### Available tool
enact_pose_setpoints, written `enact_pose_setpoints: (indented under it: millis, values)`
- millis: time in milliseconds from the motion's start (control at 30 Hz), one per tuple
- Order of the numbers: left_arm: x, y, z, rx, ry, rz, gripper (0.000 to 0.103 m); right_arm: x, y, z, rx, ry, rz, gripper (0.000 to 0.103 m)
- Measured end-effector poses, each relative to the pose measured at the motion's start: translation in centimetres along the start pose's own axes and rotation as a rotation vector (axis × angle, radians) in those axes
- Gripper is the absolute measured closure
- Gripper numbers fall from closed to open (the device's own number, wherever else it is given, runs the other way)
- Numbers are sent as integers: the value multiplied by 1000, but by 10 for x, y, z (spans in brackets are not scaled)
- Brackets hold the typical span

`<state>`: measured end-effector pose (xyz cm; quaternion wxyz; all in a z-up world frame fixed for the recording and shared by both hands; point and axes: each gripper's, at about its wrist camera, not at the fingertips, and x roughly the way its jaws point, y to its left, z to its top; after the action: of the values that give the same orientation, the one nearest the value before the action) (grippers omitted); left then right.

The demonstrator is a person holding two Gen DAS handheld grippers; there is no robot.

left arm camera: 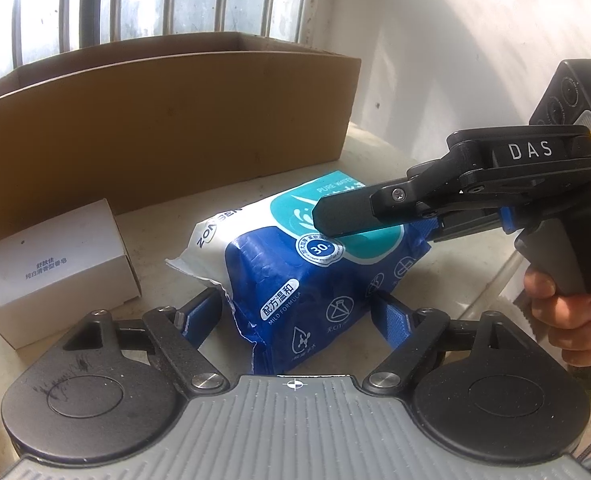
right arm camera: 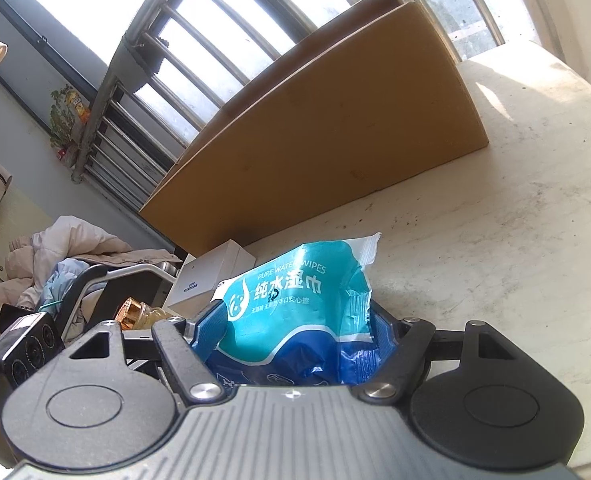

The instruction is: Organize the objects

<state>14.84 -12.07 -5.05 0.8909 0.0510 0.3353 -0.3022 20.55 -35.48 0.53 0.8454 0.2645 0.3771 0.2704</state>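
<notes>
Pale scuffed desk [left arm camera: 395, 152] below a barred window, cardboard box [left arm camera: 167, 132] at 12 o'clock, blue-and-teal wipes pack [left arm camera: 295, 280] lying at centre. Soft, light, probably slick film: best pinched across the plump middle, not the crimped seam. Right tool [right arm camera: 299, 316] clamped on the pack from 3 o'clock; left tool [left arm camera: 295, 312] spread, straddling its near end.

We've got a wet wipes pack [left arm camera: 295, 276] in deep blue with a teal top panel and white ends, white icons printed on the blue. The small box [left arm camera: 55, 268] is plain white, the cardboard box [left arm camera: 167, 128] brown, the tabletop [right arm camera: 515, 240] off-white with speckles.
</notes>
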Motion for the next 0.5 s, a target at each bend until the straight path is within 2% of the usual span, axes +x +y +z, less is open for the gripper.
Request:
enact_pose_setpoints:
  millis: [300,500]
  values:
    - [7,1,3,11,21,2,11,3,-11,-2,44,0,47,23]
    - [10,-5,5,25,27,16,10,5,-7,-4,21,-1,61,22]
